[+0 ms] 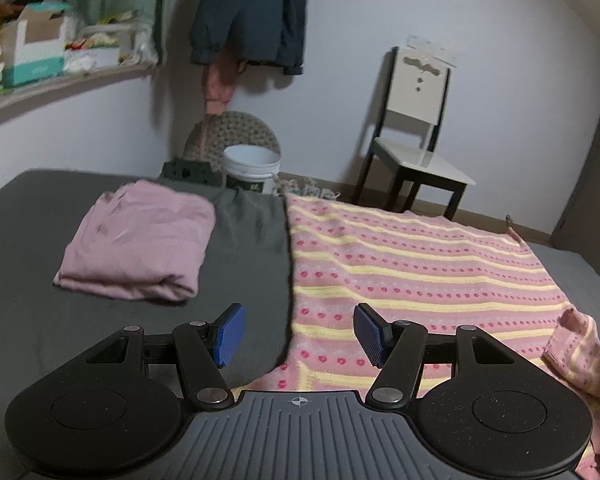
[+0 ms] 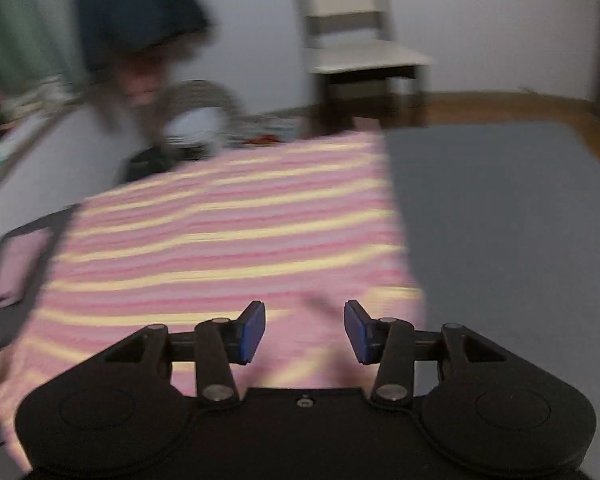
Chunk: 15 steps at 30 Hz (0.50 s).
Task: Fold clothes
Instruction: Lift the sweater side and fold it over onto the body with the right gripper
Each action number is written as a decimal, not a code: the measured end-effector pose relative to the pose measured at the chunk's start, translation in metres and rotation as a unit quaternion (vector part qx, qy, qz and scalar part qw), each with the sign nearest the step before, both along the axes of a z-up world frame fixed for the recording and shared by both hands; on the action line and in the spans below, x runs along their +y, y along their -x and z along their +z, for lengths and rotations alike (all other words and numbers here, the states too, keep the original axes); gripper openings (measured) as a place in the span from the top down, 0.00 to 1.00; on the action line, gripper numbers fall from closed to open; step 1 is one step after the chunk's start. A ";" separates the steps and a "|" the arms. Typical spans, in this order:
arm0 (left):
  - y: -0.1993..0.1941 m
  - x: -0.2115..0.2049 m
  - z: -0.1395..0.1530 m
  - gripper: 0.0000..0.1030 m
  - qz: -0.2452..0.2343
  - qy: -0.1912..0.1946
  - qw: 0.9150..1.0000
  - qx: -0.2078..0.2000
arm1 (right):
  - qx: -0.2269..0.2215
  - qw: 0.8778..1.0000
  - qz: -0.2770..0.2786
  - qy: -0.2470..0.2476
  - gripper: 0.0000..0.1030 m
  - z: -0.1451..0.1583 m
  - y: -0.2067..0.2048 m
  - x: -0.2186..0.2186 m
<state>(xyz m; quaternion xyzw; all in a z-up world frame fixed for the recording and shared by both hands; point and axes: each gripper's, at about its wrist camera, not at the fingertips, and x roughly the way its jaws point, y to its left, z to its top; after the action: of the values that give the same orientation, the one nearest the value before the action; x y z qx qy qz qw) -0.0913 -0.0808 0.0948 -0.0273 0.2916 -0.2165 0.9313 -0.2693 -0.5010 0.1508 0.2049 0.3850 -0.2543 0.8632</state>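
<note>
Pink knit (image 1: 412, 264) with yellow stripes (dotted rows between), spread flat on grey bed (image 1: 28, 320). Under both grippers, left (image 1: 298, 334) and right (image 2: 305, 330), jaws apart, empty.

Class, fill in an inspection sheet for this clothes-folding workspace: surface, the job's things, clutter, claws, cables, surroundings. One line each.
Surface: grey bed sheet, lightly wrinkled beside the striped garment.
Job's things: pink garment already folded, lying on the left; striped pink-and-yellow knit spread flat, with a bunched part at its near right edge.
Clutter: nothing seen on the bed apart from the clothes.
Claws: left claw open, over the knit's left edge; right claw open, over the knit's near right part; neither holds anything.
Cables: nothing seen.
Surroundings: chair by the wall, white bucket, hanging dark jacket, shelf with boxes. The right wrist view is motion-blurred.
</note>
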 end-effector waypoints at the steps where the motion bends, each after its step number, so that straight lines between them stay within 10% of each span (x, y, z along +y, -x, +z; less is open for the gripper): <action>1: 0.004 -0.003 0.003 0.41 -0.013 0.003 1.000 -0.008 | 0.017 1.000 -0.022 -0.002 0.59 -0.005 0.007 -0.012; 9: 0.050 -0.069 0.020 0.41 -0.224 0.038 0.974 -0.013 | -0.061 0.975 -0.060 -0.207 0.59 -0.009 0.079 -0.032; 15: 0.070 -0.115 0.025 0.41 -0.273 0.052 0.961 -0.001 | -0.121 0.975 0.021 -0.188 0.49 0.064 0.112 -0.007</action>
<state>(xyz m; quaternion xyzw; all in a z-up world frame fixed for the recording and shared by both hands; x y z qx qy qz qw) -0.1610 -0.1963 0.1202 0.0047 0.2753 -0.4775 0.8344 -0.3812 -0.5077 0.2153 0.3841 0.3228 -0.1325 0.8548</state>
